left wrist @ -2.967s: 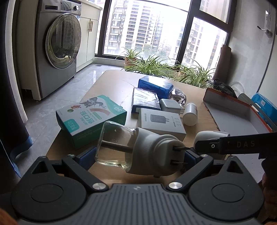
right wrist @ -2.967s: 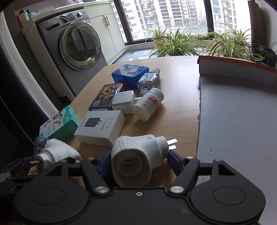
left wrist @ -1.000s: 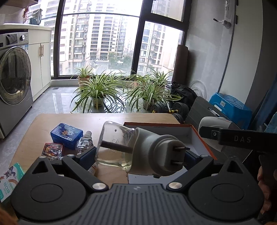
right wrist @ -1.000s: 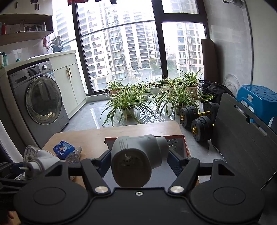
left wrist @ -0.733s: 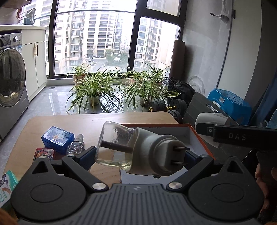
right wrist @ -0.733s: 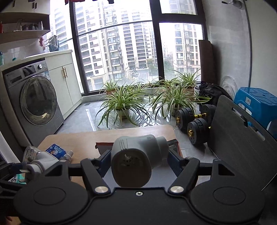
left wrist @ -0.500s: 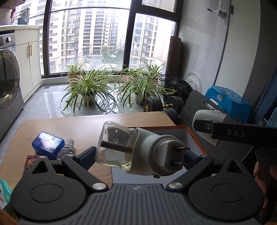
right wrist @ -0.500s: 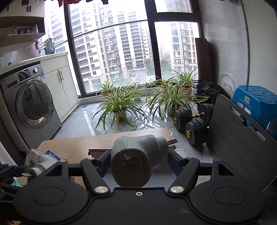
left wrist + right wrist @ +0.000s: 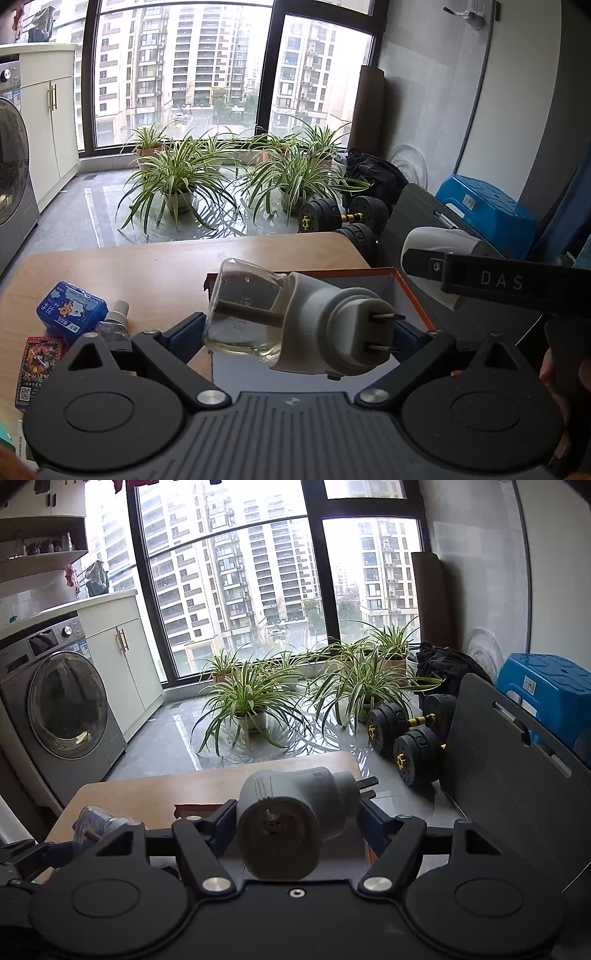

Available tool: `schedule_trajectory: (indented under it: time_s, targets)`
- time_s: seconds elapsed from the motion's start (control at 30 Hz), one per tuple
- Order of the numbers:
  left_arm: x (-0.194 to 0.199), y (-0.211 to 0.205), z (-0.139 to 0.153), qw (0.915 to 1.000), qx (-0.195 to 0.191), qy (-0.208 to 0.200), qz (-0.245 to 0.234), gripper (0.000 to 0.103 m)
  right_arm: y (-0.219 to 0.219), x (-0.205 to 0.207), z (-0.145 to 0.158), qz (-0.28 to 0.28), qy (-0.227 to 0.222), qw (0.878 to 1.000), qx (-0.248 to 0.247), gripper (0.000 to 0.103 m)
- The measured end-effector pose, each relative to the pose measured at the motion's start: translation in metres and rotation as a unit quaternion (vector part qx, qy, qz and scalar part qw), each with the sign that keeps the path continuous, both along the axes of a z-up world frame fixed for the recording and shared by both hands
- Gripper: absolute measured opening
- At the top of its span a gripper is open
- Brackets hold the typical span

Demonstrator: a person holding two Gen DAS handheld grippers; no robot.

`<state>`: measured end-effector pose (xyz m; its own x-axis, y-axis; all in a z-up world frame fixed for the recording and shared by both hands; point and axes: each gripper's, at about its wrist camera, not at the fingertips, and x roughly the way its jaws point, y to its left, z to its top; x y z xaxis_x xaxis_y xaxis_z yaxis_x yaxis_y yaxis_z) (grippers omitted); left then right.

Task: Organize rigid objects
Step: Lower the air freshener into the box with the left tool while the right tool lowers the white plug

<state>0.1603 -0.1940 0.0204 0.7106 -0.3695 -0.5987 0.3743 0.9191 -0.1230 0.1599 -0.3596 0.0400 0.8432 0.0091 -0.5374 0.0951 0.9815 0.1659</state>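
Since the earlier frames both grippers have swung from the table's clutter toward the orange-rimmed box (image 9: 410,291). Left gripper (image 9: 299,332) clamps the liquid-bottle plug-in (image 9: 295,325); right gripper (image 9: 297,823) clamps the white plug-in (image 9: 291,819), apparently above the box.

Our left gripper (image 9: 299,332): we carried the vaporizer (image 9: 295,325) from the cluttered table (image 9: 155,269) to above the orange-rimmed box (image 9: 410,291).
Our right gripper (image 9: 295,821): we brought the white plug (image 9: 291,823) over that box's far edge too.
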Motion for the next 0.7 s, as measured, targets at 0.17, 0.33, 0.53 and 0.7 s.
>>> schedule_trajectory:
  time_s: [0.17,0.33,0.53,0.7]
  targets:
    - [0.003,-0.001,-0.005,0.9999,-0.002,0.007,0.008,0.101,-0.001,0.004,-0.003,-0.001,0.008,1.0,-0.001,0.083]
    - [0.006,-0.002,-0.006,0.9999,-0.002,0.008,0.014,0.101,0.002,0.012,-0.007,0.001,0.015,1.0,0.006,0.083]
    - [0.012,-0.002,-0.009,0.9997,-0.005,0.013,0.018,0.101,0.007,0.019,-0.012,0.005,0.022,1.0,0.006,0.083]
    - [0.016,-0.004,-0.013,0.9997,-0.004,0.015,0.021,0.101,0.009,0.026,-0.016,0.002,0.029,1.0,0.005,0.083]
